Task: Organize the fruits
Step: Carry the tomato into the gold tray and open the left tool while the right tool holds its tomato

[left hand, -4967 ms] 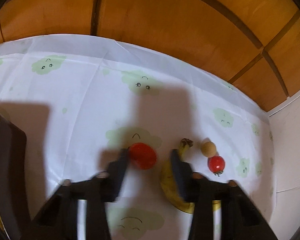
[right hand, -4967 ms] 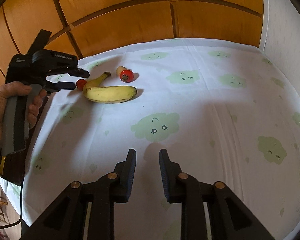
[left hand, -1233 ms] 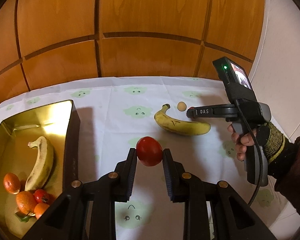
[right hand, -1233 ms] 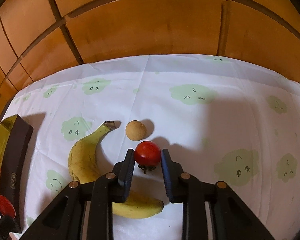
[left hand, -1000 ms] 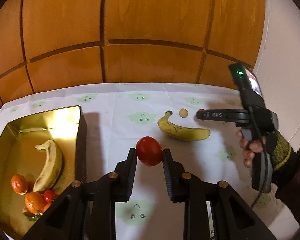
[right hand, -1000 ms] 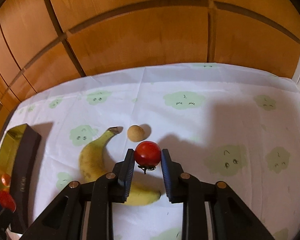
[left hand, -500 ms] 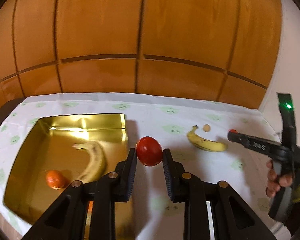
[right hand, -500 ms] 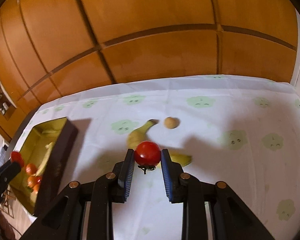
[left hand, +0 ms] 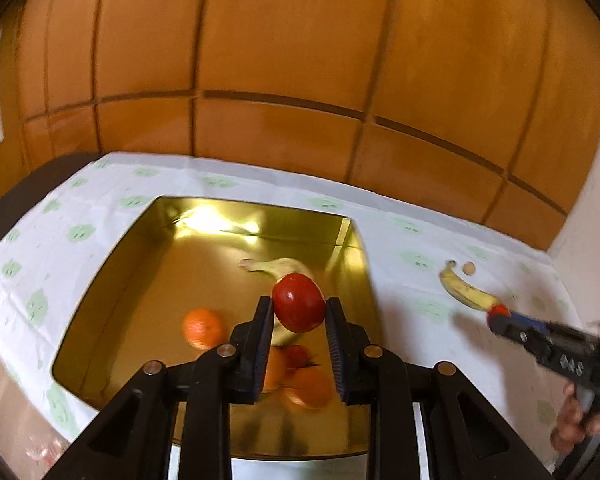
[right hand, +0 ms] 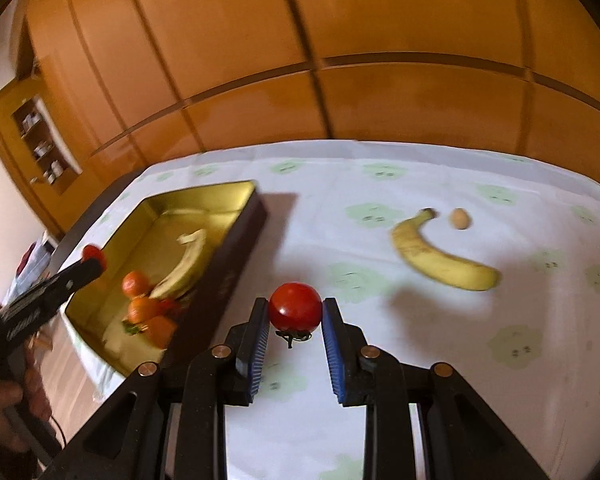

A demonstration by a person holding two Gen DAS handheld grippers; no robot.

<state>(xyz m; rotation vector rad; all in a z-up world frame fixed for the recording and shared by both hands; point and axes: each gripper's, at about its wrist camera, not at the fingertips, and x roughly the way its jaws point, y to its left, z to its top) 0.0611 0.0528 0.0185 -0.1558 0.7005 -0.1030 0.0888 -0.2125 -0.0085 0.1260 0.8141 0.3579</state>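
The jaws of the left gripper are closed on a red tomato, which is pinched between the two blue-edged fingers near their tips. The tomato is held above the gold tin, over its right half, near the right wall. Inside the tin a pale banana is seen just beyond the held tomato, an orange lies to the left of the gripper, and further oranges and a small red fruit are partly hidden behind the fingers; this part is blurred.

The jaws of the right gripper are closed on a second tomato, gripped at its sides, with its dark stalk hanging below. It is held above the white cloth printed with green clouds, to the right of the tin's dark outer wall and apart from it.

On the cloth, far to the right, a yellow banana lies on its side, and a small tan ball-shaped fruit rests just beyond its stalk end, apart from it. From the right wrist view the left gripper is seen at the left edge, its tip over the near-left part of the tin. Orange wooden panels stand behind the table.
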